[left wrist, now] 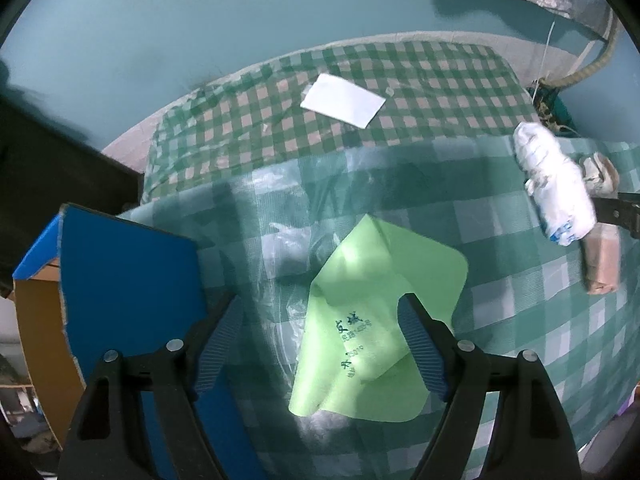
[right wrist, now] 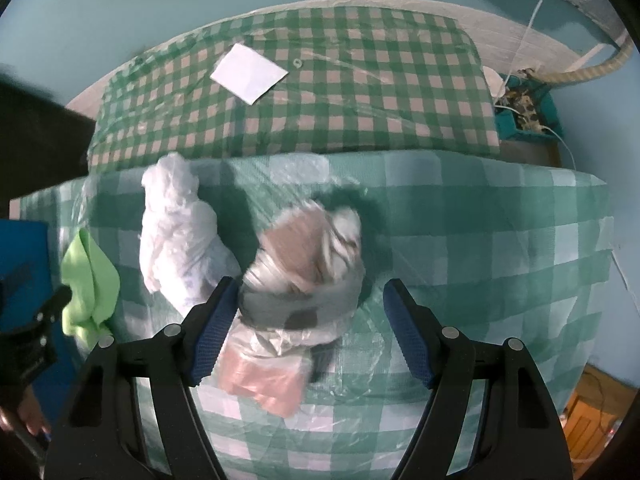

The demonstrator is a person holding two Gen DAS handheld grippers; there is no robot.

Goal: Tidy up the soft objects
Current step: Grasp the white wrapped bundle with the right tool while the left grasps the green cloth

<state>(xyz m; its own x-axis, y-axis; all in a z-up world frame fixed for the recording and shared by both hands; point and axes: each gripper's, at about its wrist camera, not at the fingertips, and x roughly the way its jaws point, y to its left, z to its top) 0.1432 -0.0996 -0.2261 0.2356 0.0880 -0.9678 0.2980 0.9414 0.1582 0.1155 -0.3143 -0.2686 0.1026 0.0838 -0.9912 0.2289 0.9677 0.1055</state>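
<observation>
A crumpled light-green cloth with dark printed characters (left wrist: 372, 320) lies on a pale green-and-white checked cover under clear plastic film (left wrist: 500, 300). It sits between the spread, released fingers of the left claw (left wrist: 320, 316), nearer the right finger, whose pad overlaps its edge in this view; whether they touch cannot be told. A clear plastic bag holding brown and pink soft items (right wrist: 296, 288) lies on the same cover between the open fingers of the right claw (right wrist: 308, 304), close beside the left pad. A crumpled white plastic bundle (right wrist: 180, 232) rests just left of it.
</observation>
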